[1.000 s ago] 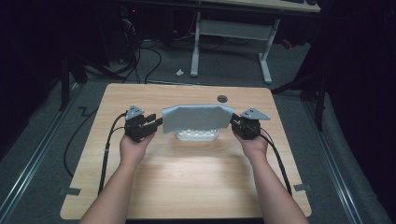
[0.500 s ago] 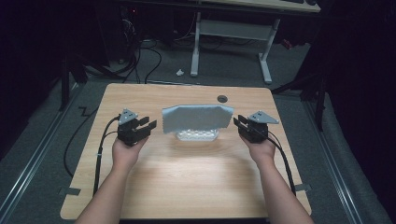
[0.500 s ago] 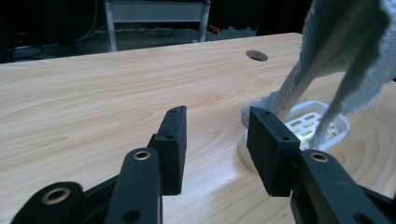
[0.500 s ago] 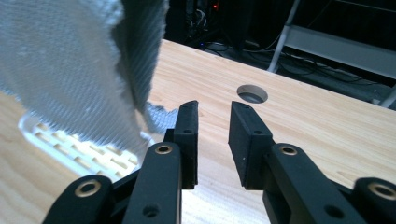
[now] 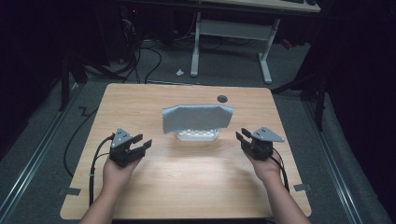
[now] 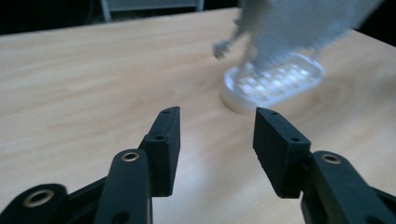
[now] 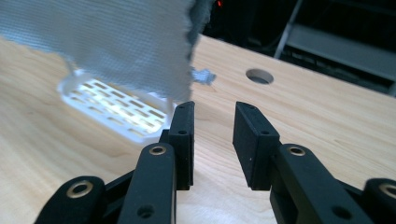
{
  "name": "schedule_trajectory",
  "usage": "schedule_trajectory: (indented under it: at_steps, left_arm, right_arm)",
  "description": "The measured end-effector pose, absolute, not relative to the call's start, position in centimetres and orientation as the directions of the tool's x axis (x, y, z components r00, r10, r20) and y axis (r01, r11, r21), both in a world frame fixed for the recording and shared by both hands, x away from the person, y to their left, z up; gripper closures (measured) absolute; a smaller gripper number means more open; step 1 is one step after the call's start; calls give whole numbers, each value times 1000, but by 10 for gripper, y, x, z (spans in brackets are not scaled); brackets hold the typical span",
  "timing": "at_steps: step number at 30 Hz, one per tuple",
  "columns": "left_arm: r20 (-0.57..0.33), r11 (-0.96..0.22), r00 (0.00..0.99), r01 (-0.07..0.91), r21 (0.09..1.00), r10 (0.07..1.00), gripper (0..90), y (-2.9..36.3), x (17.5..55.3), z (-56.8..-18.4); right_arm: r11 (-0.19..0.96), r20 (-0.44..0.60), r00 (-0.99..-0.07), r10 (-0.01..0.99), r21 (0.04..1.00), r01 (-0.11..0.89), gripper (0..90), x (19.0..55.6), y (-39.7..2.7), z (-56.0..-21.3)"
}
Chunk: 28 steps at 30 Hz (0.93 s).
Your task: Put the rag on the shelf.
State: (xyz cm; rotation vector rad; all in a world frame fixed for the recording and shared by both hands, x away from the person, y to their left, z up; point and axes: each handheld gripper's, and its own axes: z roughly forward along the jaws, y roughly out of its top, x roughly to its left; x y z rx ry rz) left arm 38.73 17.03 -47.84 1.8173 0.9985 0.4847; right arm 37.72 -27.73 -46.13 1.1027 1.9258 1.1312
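Note:
A grey mesh cloth (image 5: 198, 117) hangs spread out above a white slotted tray (image 5: 197, 135) in the middle of the wooden table (image 5: 187, 186). My left gripper (image 5: 141, 141) is off to the cloth's left and nearer the person, open and empty. My right gripper (image 5: 242, 137) sits to the cloth's right, also open and empty. Both pairs of jaws have just been opening, with nothing between them. In the left gripper view, the gripper (image 6: 217, 114) points at the tray (image 6: 275, 81) and cloth (image 6: 299, 23). The right gripper (image 7: 215, 106) points past the cloth's edge (image 7: 102, 42) and the tray (image 7: 112, 107).
A round hole (image 5: 222, 98) is in the table behind the cloth, also the hole (image 7: 259, 76) in the right gripper view. A small grey clip (image 7: 203, 75) shows by the cloth's corner. Desk legs (image 5: 264, 51) and cables lie on the floor beyond the table.
Both grippers were at the cloth's two ends; they have let go, opened and drawn outward and back toward the person. The cloth stays hanging over the tray.

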Motion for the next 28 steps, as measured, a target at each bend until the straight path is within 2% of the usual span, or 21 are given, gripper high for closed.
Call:
schedule_trajectory:
  at_steps: [2, 6, 10, 12, 13, 16, 17, 18, 19, 22, 28]
  left_arm:
    - [-96, -214, 602, 423, 881, 792, 507, 167, 375, -481]
    - [-145, -223, 637, 460, 859, 757, 497, 156, 350, -491]
    - [-126, -283, 681, 456, 844, 721, 479, 134, 323, -502]
    - [-120, -308, 706, 448, 839, 698, 474, 123, 307, -510]
    - [-167, -294, 711, 477, 829, 683, 482, 120, 299, -516]
    - [-218, -319, 733, 517, 795, 644, 474, 115, 296, -519]
    - [-208, -322, 736, 508, 799, 644, 467, 111, 293, -521]
    - [-188, -342, 744, 496, 798, 642, 465, 109, 292, -523]
    - [-134, -385, 749, 475, 791, 649, 461, 104, 293, -527]
    - [-164, -369, 742, 497, 785, 650, 455, 103, 296, -528]
    - [-160, -367, 737, 498, 786, 656, 452, 104, 295, -529]
  right_arm:
    - [282, -110, -447, 888, 897, 340, 668, 365, -275, -462]
    - [291, -108, -468, 877, 895, 339, 641, 346, -269, -466]
    - [304, -97, -491, 866, 881, 362, 576, 320, -255, -479]
    - [313, -103, -494, 864, 876, 366, 572, 315, -251, -483]
    - [340, -110, -512, 852, 860, 381, 533, 302, -241, -494]
    - [338, -109, -512, 852, 861, 379, 564, 288, -237, -508]
    - [358, -113, -528, 842, 849, 389, 555, 283, -234, -515]
    - [425, -143, -576, 805, 816, 391, 533, 280, -228, -518]
    - [437, -160, -577, 801, 815, 381, 533, 280, -228, -519]
    - [415, -115, -583, 804, 811, 412, 530, 283, -228, -521]
    - [416, -111, -589, 801, 810, 412, 527, 284, -230, -523]
